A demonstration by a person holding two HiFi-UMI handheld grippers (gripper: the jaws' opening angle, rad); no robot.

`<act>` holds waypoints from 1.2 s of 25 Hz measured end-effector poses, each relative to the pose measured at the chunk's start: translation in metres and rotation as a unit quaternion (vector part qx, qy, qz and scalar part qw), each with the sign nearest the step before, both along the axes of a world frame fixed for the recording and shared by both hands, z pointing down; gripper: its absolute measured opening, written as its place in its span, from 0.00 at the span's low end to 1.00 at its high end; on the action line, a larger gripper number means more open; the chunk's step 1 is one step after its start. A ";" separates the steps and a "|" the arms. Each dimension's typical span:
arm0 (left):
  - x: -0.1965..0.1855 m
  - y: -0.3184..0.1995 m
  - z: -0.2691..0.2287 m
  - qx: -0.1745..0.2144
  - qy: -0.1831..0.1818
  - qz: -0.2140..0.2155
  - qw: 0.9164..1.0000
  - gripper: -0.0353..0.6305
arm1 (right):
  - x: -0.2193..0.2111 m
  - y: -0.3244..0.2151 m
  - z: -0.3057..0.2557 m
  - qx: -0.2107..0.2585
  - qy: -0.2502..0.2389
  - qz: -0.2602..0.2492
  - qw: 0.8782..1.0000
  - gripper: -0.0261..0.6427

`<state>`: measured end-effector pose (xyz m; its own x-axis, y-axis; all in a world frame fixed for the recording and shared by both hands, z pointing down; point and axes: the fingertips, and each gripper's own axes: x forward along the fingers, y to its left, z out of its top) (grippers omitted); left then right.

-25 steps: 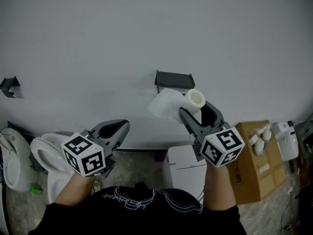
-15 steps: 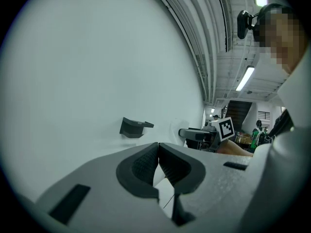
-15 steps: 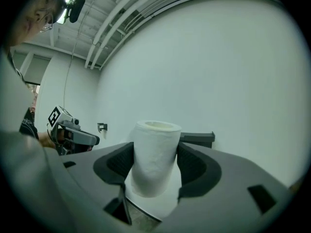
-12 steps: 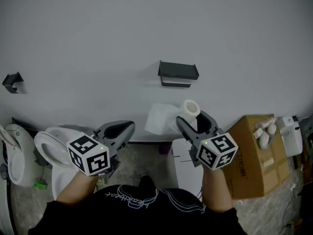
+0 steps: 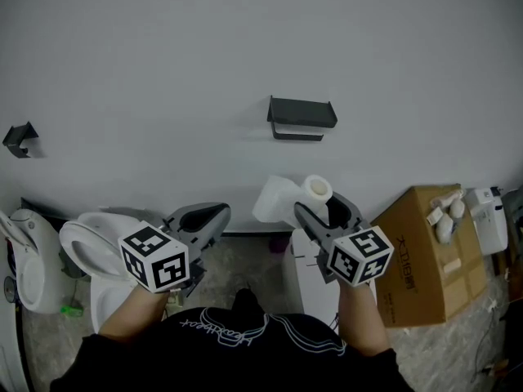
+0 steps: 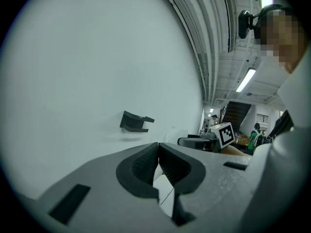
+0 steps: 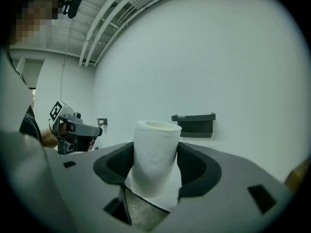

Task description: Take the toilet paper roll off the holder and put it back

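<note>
While the right claw (image 7: 154, 153) is clenched on the toilet paper roll (image 5: 315, 189), squeezing its soft sides with the cardboard core pointing upward, the roll sits well below and apart from the holder (image 5: 301, 117) on the wall, so putting it back is not yet done. The left claw (image 6: 159, 150) is pressed closed with nothing between its jaws and hangs low near the toilet (image 5: 86, 251), giving the roll no support. The likeliest trouble is the loose sheet (image 5: 274, 201) trailing off the roll toward the left: on the way up it could unwind further, catch on the holder's edge, or tear. The grip is also on yielding paper rather than the core, so the roll may squash, tilt or slide out of the pads if it bumps the holder. Lining the core up with the holder's bar looks demanding, since the roll stands upright while the holder runs level along the wall. By count there is one roll, one holder, two claws, one toilet, one cardboard box (image 5: 425, 256) at the right, and one small dark bracket (image 5: 18, 137) far left on the wall.
</note>
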<state>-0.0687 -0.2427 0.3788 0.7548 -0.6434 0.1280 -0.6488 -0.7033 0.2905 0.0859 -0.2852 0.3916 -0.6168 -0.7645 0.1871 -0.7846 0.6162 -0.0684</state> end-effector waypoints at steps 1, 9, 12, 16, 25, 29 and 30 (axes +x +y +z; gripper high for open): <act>0.000 -0.001 0.000 -0.001 0.002 0.001 1.000 0.06 | 0.000 -0.001 0.002 -0.003 0.001 0.001 1.000 0.45; -0.004 -0.014 0.007 -0.012 0.012 0.002 1.000 0.06 | 0.000 -0.012 0.008 -0.014 0.008 0.007 1.000 0.45; -0.004 -0.019 0.010 -0.016 0.017 0.002 1.000 0.06 | 0.000 -0.017 0.008 -0.015 0.013 0.006 1.000 0.45; -0.002 -0.025 0.008 -0.015 0.018 0.004 1.000 0.06 | 0.004 -0.026 0.002 -0.009 0.011 0.011 1.000 0.46; 0.003 -0.042 0.002 -0.006 0.017 0.002 1.000 0.06 | 0.018 -0.049 -0.032 0.027 -0.001 0.020 0.999 0.46; 0.004 -0.057 -0.007 0.002 0.014 0.000 1.000 0.06 | 0.021 -0.065 -0.049 0.043 -0.006 0.018 0.999 0.46; 0.004 -0.059 -0.010 0.004 0.014 -0.001 1.000 0.06 | 0.021 -0.068 -0.054 0.047 -0.007 0.017 0.999 0.45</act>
<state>-0.0647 -0.3020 0.3690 0.7568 -0.6456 0.1020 -0.6419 -0.7048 0.3020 0.1070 -0.3535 0.3378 -0.5925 -0.7986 0.1055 -0.8043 0.5938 -0.0223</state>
